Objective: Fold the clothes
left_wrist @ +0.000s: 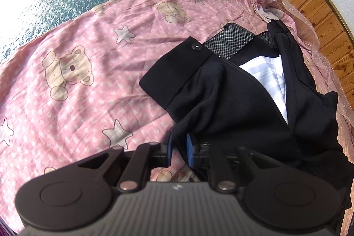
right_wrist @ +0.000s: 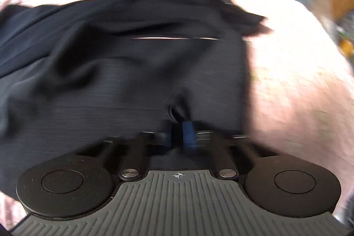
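Now, in your left wrist view, the left gripper (left_wrist: 179, 148) has its blue pads pinched on a bunched edge of the black trousers (left_wrist: 232, 103), which lie rumpled on the pink bear-print sheet (left_wrist: 77, 72) with the buttoned waistband (left_wrist: 183, 61) turned over and the white pocket lining (left_wrist: 270, 79) showing. Judging by this, a fold is under way: keep that pinch firm and hold the edge taut so the cloth lands flat, and tuck the lining inside rather than folding it outward. How far the trouser legs run is cut off at the right edge, so how many folds lie here cannot be told. In your right wrist view, the right gripper (right_wrist: 177, 136) has its jaws drawn close on a small tuck of the same dark cloth (right_wrist: 124, 72), which spreads over the sheet (right_wrist: 298, 81). Motion blur smears this view, so seams and edges are hard to make out; match both hands' height and pace to avoid skewing the fold.
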### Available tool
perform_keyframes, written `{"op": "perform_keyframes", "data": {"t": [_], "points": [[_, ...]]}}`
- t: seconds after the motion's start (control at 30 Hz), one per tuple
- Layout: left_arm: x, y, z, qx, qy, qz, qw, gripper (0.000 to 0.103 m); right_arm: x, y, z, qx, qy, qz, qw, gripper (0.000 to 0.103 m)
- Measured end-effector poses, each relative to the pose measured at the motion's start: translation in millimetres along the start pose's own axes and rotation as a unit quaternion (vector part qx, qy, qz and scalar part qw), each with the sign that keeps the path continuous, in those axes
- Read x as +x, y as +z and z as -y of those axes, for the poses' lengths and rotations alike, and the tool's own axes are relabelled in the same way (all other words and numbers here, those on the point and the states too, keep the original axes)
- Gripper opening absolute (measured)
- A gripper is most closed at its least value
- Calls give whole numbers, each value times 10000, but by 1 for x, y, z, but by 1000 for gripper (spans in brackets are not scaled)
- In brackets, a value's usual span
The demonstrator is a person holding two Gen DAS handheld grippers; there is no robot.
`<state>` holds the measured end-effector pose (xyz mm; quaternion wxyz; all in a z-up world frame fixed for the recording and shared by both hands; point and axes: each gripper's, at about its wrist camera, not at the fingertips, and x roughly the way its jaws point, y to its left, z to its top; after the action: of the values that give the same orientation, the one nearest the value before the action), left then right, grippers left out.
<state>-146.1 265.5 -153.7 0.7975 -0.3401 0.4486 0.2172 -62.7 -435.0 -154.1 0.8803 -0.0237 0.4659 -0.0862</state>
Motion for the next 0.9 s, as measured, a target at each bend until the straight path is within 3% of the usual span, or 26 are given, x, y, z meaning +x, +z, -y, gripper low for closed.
{"op": "perform_keyframes", "data": {"t": [0.1, 0.17, 0.23, 0.3, 0.33, 0.37, 0.47, 0.57, 0.67, 0.73, 0.8, 0.9], "points": [[-2, -1, -3, -39, -30, 18, 10000, 17, -5, -6, 54, 631, -758, -145, 9950, 1], [-4, -1, -4, -39, -52, 24, 10000, 20, -4, -11, 90, 1056, -1380, -350, 9842, 5], [-7, 0, -4, 23, -18, 48, 10000, 20, -10, -19, 120, 1488, -1752, -423, 9723, 36], [-17, 2, -3, 52, -37, 228, 9997, 21, -30, -25, 133, 1664, -1983, -161, 9658, 47], [-23, 4, -3, 54, -51, 349, 9994, 21, -41, -27, 130, 1607, -2016, -20, 9662, 47], [-29, 6, -3, 38, -50, 477, 9988, 21, -51, -29, 125, 1533, -2023, 118, 9672, 47], [-40, 14, -7, -126, -108, 802, 9966, 21, -68, -26, 89, 1122, -1364, 433, 9833, 49], [-30, 25, -6, -43, -110, 749, 9971, 22, -63, -13, 42, 566, -540, 560, 9954, 56], [-18, 34, -6, 88, -20, 641, 9979, 22, -44, -3, 5, 237, 70, 477, 9986, 57], [-13, 38, -9, 141, -2, 591, 9981, 23, -32, -3, -4, 230, 195, 250, 9992, 57], [-8, 43, -12, 195, 17, 541, 9983, 27, -30, -6, 4, 390, 37, 116, 9992, 55], [0, 50, -16, 275, 44, 466, 9985, 30, -29, -11, 19, 656, -247, -65, 9975, 64]]}}
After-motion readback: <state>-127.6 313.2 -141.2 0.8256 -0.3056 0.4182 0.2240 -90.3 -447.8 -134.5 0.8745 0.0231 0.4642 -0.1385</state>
